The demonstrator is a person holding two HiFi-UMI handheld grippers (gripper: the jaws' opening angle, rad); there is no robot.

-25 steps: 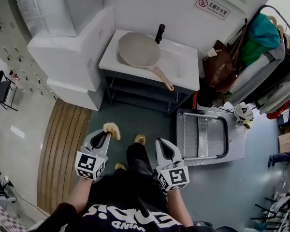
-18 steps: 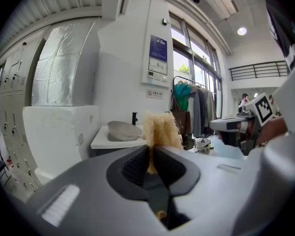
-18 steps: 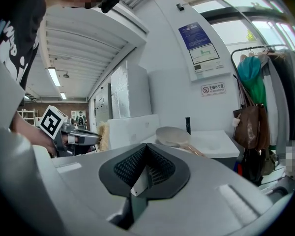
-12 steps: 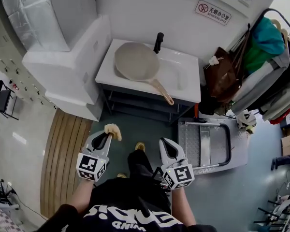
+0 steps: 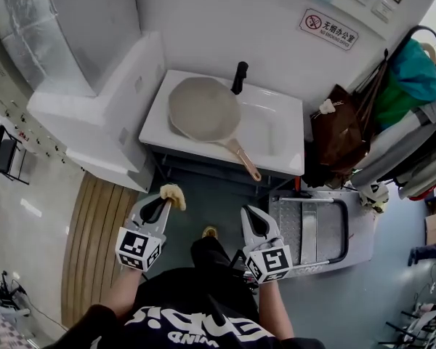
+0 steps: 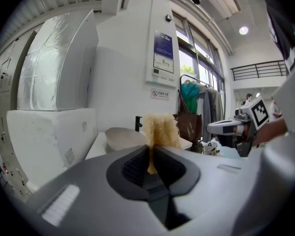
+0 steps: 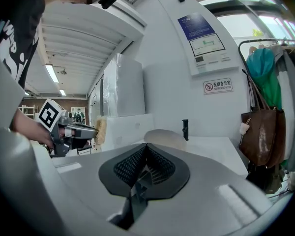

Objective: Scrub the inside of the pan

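Left gripper [image 5: 163, 202] fingers clamp soft sponge [image 5: 173, 195]; right gripper [image 5: 249, 215] fingers together, empty. Pan [image 5: 203, 109] rigid, likely light: hold handle [image 5: 243, 159].

Workplace utility corner, white sink [image 5: 280, 133], no-smoking sign [image 5: 328, 29], hanging clothes [image 5: 416, 78]

pan [image 5: 203, 109]: beige, tan handle | scrub pad [image 5: 173, 195]: pale yellow, fuzzy | sink [image 5: 277, 131]: white | tap [image 5: 238, 75]: black | left gripper [image 5: 162, 203]: grey, black-and-white square markers on cube | right gripper [image 5: 248, 214]: grey, same markers | bag [image 5: 340, 133]: brown | hanging garment [image 5: 414, 70]: teal | wall sign [image 5: 328, 29]: white, red prohibition circle | floor mat [image 5: 94, 246]: brown wood stripes
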